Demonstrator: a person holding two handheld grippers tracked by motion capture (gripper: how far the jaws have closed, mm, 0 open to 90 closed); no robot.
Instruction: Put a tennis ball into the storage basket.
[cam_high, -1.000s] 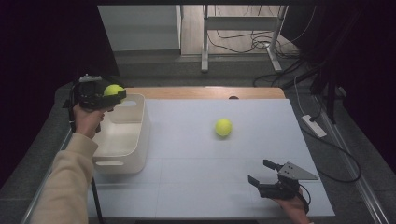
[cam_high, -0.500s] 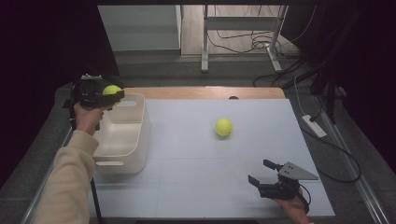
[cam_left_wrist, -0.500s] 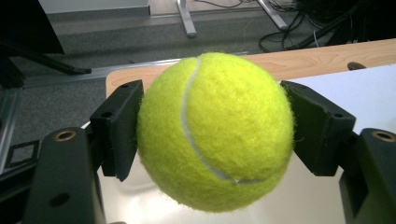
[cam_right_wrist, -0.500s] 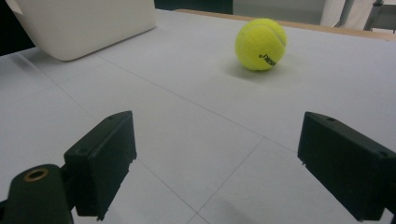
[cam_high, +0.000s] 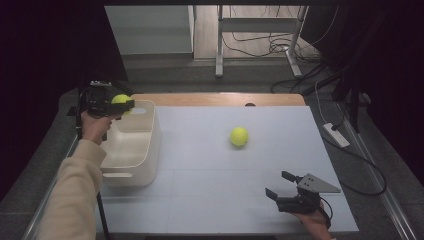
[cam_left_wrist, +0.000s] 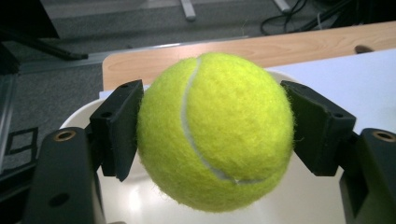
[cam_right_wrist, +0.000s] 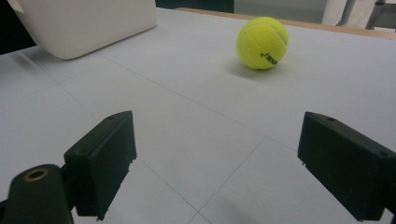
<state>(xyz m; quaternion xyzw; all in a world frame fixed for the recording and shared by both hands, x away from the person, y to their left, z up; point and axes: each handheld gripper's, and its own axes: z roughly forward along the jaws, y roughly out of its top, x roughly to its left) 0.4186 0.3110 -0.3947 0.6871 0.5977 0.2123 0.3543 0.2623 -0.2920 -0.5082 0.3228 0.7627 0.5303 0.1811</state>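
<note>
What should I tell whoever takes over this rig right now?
Left gripper: shut on a fuzzy yellow-green tennis ball, held above the far end of the cream plastic bin.
Right gripper: open, holding nothing, low over the white tabletop at its near right.
A second yellow-green tennis ball lies loose mid-table.
Done: first ball lifted to the bin.
Left: release it into the bin, then probably fetch the second ball.
</note>
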